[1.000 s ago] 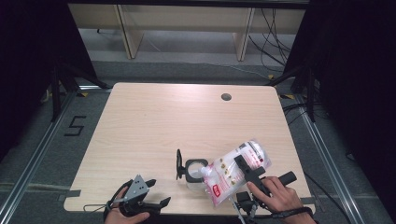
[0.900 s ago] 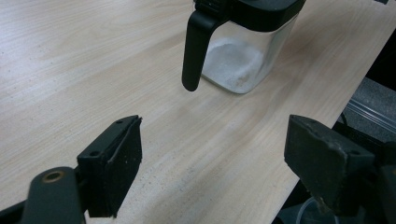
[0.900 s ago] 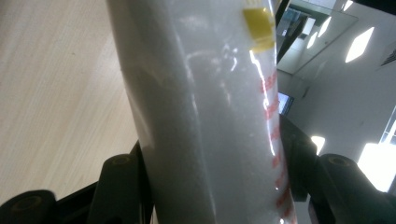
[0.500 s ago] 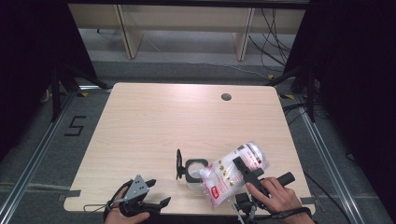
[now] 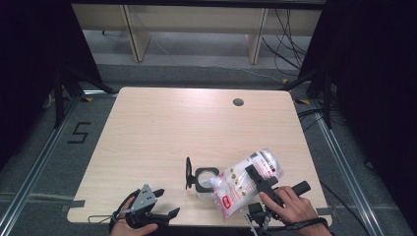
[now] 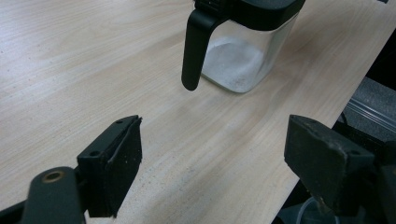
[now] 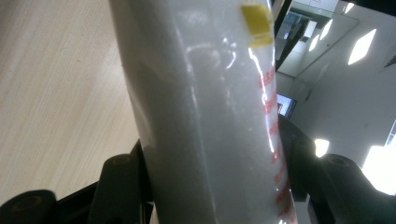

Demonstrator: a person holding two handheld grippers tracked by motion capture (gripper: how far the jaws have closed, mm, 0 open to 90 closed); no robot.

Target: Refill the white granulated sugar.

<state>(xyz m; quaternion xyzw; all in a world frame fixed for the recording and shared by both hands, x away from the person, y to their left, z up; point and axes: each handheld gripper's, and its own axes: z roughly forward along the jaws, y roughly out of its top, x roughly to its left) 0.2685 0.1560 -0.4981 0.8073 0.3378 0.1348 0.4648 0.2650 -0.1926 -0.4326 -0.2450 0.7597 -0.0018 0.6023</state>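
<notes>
Plainly, the work turns on the bag (image 5: 246, 184), a clear plastic pouch of white powder with red print, and how it sits over the jar (image 5: 205, 179). The bag lies tilted: its long axis runs from a raised far end, up and to the right of the jar, down to a low end that hangs just at the jar's open mouth on the jar's right side. In the high view that low end overlaps the jar's rim, though whether it touches the rim I cannot tell.

The right gripper (image 5: 258, 181) is clamped across the bag's middle, its jaws squeezing the pouch from both sides; in the right gripper view the bag (image 7: 210, 116) rises between the two black jaws and bulges past them. So the bag is carried wholly by the right hand (image 5: 290, 209), which sits to the right of the jar and nearer the table's front edge.

The jar itself is a clear square container with a black collar, a black handle (image 6: 194, 51) and a lid (image 5: 188, 172) flipped up on its left side; a thin layer of white powder (image 6: 229, 60) lies in its bottom.

The left gripper (image 6: 212, 161) rests well to the left of the jar near the front edge of the table (image 5: 162, 123), jaws wide apart and empty, pointing toward the jar's handle. I judge the left hand is the freer one to steady the jar, while any further pouring depends on the right hand tipping the bag's low end over the mouth.
</notes>
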